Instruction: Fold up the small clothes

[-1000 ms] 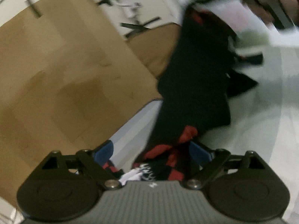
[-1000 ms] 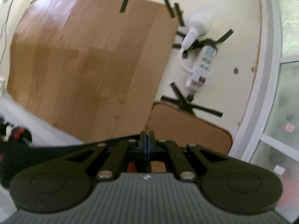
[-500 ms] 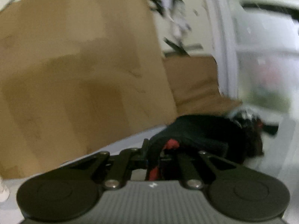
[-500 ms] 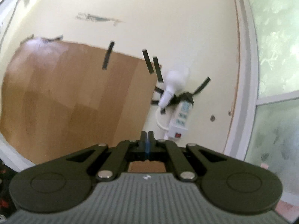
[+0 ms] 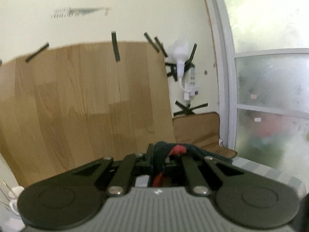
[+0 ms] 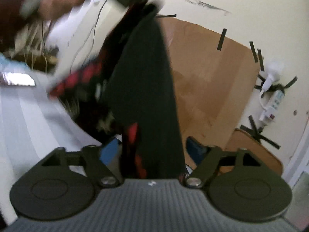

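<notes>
The left gripper (image 5: pixel 157 154) is clamped on a bunched fold of the garment (image 5: pixel 170 150), a dark cloth with red trim. The cloth squeezes up between the closed fingers and spills a little to the right of them, over the edge of a striped grey surface (image 5: pixel 270 172). Behind it a large cardboard sheet (image 5: pixel 87 104) leans against a pale wall (image 5: pixel 135 5), fixed with strips of black tape (image 5: pixel 115 46). A white power strip (image 5: pixel 190 81) hangs taped to the wall to the right of the sheet, with a smaller brown board (image 5: pixel 197 127) below it and a frosted window (image 5: pixel 270 81) at the far right.

In the right wrist view the right gripper (image 6: pixel 152 147) has its jaws wide and opening. The garment (image 6: pixel 146 89) hangs down in a long dark column between them, from the top of the picture to the gripper body, with red patches on its left side and a patterned part trailing toward the striped surface (image 6: pixel 29 119). The blue pads (image 6: pixel 109 150) stand on either side of the cloth; the picture is blurred, and the pads do not appear to press on it. The top of the cloth runs up to a blurred dark shape, where what holds it cannot be made out. The cardboard (image 6: pixel 208 73) and power strip (image 6: pixel 274 104) show to the right, and a blurred person (image 6: pixel 29 2) is at upper left.
</notes>
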`<state>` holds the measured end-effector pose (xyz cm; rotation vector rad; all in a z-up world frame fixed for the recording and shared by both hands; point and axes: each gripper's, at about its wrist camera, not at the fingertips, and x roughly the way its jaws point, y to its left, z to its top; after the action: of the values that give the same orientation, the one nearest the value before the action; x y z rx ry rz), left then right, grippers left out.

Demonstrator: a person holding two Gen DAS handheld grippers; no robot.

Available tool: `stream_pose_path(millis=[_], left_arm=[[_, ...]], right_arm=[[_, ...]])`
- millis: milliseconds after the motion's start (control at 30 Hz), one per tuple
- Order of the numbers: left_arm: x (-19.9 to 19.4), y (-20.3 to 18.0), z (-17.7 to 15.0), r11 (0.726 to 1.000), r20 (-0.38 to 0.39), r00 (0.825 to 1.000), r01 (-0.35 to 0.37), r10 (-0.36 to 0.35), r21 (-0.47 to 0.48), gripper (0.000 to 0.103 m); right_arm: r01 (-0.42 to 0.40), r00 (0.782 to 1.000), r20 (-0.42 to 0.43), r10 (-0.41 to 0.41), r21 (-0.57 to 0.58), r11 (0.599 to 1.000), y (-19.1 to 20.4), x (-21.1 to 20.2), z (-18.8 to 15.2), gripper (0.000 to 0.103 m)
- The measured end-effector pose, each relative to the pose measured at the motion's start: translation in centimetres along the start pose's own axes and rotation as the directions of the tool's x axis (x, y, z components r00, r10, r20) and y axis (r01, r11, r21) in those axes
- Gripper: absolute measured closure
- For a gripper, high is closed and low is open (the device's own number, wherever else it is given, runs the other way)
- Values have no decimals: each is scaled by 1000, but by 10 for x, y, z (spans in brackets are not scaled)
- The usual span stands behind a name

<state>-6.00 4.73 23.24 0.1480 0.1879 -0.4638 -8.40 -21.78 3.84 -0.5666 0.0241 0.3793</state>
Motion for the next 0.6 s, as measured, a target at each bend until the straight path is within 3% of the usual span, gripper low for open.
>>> stream_pose_path(millis=[67,100,133,200,267,300,367,400,467,500,600], left_arm=[[-14,-6,4,1000,17,1000,-9,9,25,97],[-19,-8,6,999,24,1000,-16,15,41,97],[-26,-9,7,998,29,999,-25,24,54,97],[-37,-9,6,996,38,998,-50,47,73,97],[-44,-7,4,993,42,996,-84,80,86,97],[-48,-5,4,992,38,995,-92,89,81,97],[-53,-1,4,994,34,996,-88,86,65,97],[-56,0,4,994,37,996,-88,86,65,97],[-62,0,4,993,50,995,-95,92,68,97],[-64,0,4,993,54,994,-97,94,68,97],[-69,-1,6,989,53,992,-121,117,81,97]], right_arm=[[10,999,-37,-10,-10,1000,5,11,-6,19],[-12,998,-56,12,9,1000,1,15,-5,32],[-48,996,-70,52,59,997,-10,14,0,60],[-128,988,-61,145,215,968,-40,2,13,75],[-214,974,-2,226,313,925,-65,-14,23,71],[-228,972,19,234,321,919,-73,-21,28,66],[-206,977,22,210,312,928,-78,-26,35,66],[-216,975,17,222,319,923,-79,-26,37,70],[-235,970,19,243,333,913,-80,-26,40,90],[-217,974,12,226,332,918,-79,-25,41,94],[-36,999,3,36,273,961,-73,-32,55,94]])
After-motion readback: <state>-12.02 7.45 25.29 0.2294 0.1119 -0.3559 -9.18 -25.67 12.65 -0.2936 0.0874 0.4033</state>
